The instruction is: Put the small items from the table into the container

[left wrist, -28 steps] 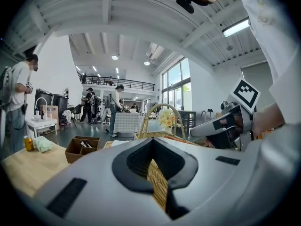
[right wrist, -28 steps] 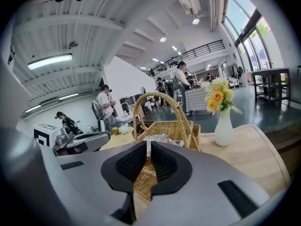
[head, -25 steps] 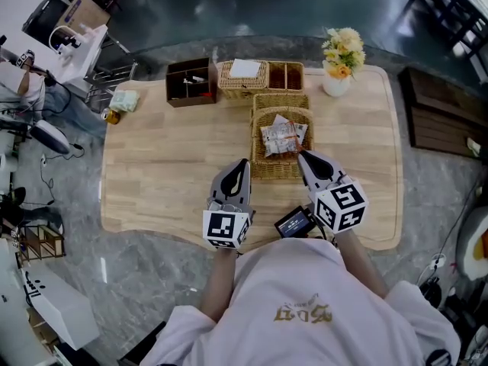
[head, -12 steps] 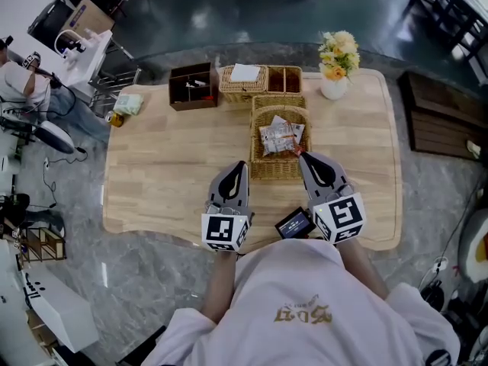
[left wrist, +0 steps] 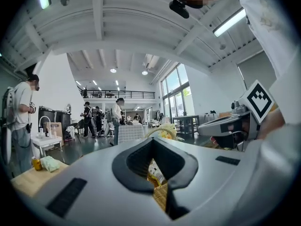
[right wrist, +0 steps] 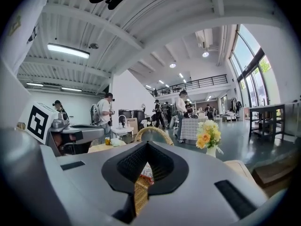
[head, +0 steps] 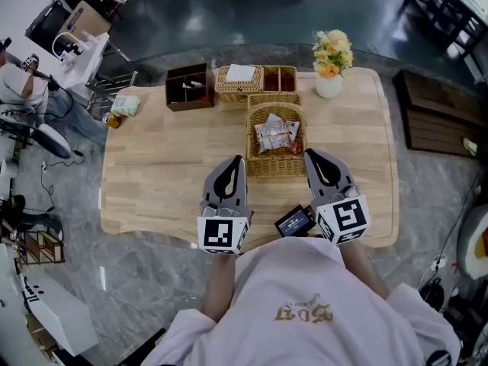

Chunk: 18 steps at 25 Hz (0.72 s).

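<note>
Plainly both tools are idle: the left hand-held gripper (head: 238, 162) and the right hand-held gripper (head: 310, 157) hang over the near part of the bench (head: 168, 174). Each has its jaws together with nothing between them, and their tips flank the near end of the wicker basket (head: 267, 168). That handled basket stands mid-bench and holds a few wrapped packets (head: 274, 136), so that part of the task looks done. Well apart from it, at the far left corner, lie a pale green bundle (head: 125, 104) and, just beside it, a small bottle (head: 113, 118). These are probably the items left to collect, though they are too small to identify surely. The packets look light, with crinkly film that would slide between pads, so an edge seam is the place to pinch one. The green bundle seems soft and yielding; a bite across its middle, with the jaws opened wide first, should hold it. The bottle is likely stiff, round and a little slippery, apt to roll or tip if nudged, so I would take it squarely across the body, low down. Either one calls for a long reach leftward, which best suits the left hand-held gripper.
</note>
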Available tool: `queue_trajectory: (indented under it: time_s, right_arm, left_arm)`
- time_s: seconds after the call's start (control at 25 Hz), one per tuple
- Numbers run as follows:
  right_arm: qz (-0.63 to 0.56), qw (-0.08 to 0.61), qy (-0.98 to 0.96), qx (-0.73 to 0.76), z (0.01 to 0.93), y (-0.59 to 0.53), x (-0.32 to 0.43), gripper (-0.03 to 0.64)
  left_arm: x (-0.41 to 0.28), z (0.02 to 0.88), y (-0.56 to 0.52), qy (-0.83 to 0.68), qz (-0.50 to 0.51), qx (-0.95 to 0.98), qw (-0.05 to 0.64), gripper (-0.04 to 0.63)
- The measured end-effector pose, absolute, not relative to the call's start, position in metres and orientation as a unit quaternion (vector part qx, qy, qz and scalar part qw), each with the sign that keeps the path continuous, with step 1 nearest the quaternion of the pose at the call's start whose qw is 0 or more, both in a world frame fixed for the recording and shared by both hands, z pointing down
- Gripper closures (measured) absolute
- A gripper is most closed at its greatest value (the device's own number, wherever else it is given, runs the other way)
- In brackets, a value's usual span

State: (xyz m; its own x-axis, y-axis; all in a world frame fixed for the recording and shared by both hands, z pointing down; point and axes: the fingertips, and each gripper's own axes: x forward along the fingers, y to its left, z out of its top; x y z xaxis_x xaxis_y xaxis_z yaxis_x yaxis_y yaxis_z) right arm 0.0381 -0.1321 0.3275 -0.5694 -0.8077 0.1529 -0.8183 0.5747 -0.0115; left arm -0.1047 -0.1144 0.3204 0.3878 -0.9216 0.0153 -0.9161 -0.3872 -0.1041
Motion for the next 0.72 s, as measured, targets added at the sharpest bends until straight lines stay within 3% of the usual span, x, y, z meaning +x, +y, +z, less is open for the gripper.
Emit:
queue_trajectory:
  time_s: [0.72]
  right_arm:
    - [0.036,0.071,-0.885,0.459,0.320,-0.134,0.036,0.598]
  left_arm:
    - [-0.117,0.304,-0.112,0.572,-0.026,-0.818,0.059,0.601]
